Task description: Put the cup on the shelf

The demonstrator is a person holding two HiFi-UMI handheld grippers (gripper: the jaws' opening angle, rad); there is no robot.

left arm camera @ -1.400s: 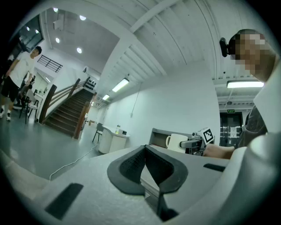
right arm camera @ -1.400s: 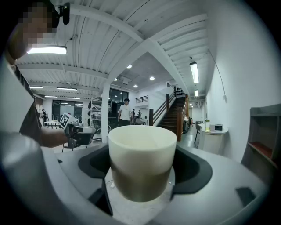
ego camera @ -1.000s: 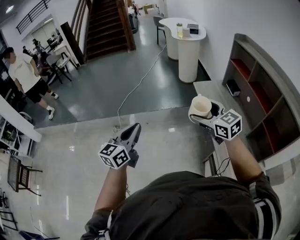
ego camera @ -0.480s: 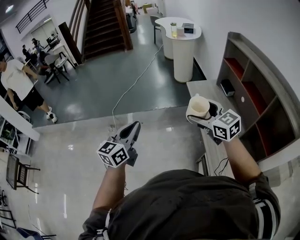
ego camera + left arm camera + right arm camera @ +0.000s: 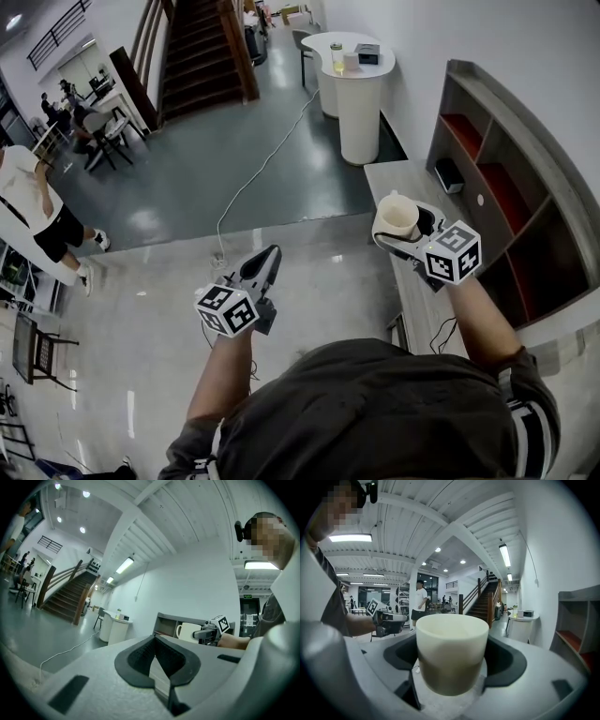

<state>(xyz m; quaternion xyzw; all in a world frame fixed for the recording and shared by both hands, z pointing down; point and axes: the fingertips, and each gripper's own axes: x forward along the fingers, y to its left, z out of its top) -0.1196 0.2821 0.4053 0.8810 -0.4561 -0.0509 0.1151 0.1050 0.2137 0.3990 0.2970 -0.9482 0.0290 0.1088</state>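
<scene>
A cream cup (image 5: 397, 216) with a handle stands upright between the jaws of my right gripper (image 5: 411, 229), which is shut on it; in the right gripper view the cup (image 5: 451, 651) fills the middle. The grey shelf (image 5: 506, 183) with red-backed compartments stands against the right wall, beyond and to the right of the cup. My left gripper (image 5: 265, 262) hangs over the floor at centre left, shut and holding nothing; the left gripper view shows its dark pads (image 5: 140, 660) meeting and the cup (image 5: 189, 632) off to the right.
A low grey bench (image 5: 405, 178) runs along the shelf's foot, under the cup, with a small dark box (image 5: 448, 174) on it. A white round counter (image 5: 347, 56) stands further back, a cable (image 5: 258, 178) crosses the floor, and a person in white (image 5: 28, 202) is at far left.
Both grippers have gone forward together, the cup still held. Bench and shelf have drawn nearer in the head view. The person in white has walked toward the left edge.
</scene>
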